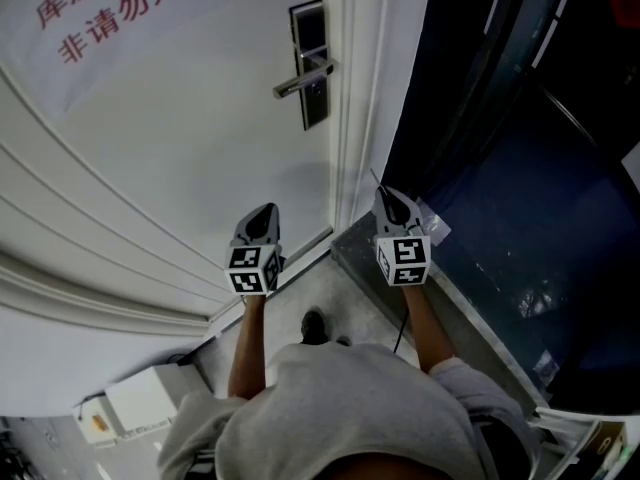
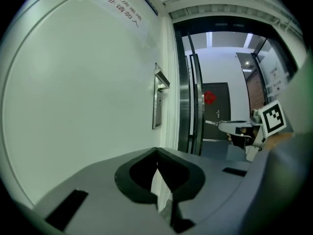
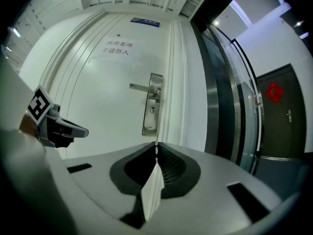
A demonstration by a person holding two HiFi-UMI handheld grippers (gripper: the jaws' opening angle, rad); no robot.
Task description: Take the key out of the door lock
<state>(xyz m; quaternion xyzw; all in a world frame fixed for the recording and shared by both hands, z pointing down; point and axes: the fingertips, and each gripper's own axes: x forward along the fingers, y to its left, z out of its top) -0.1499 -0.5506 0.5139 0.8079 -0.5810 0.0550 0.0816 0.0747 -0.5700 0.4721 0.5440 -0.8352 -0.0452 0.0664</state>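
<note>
Facing the white door (image 1: 180, 148) with left gripper (image 1: 262, 213) and right gripper (image 1: 392, 200) side by side, well short of the lock plate (image 1: 311, 63). Holding both pairs of jaws closed tip to tip on nothing.

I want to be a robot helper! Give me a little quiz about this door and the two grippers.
1. True or false: the right gripper has its jaws wide open.
2. The writing on the sign on the door is: A red, B blue, C green.
3. Does the left gripper touch the handle?

Key:
1. False. The jaws are shut, with nothing between them.
2. A.
3. No. It is well apart from the handle, lower in the head view.
</note>
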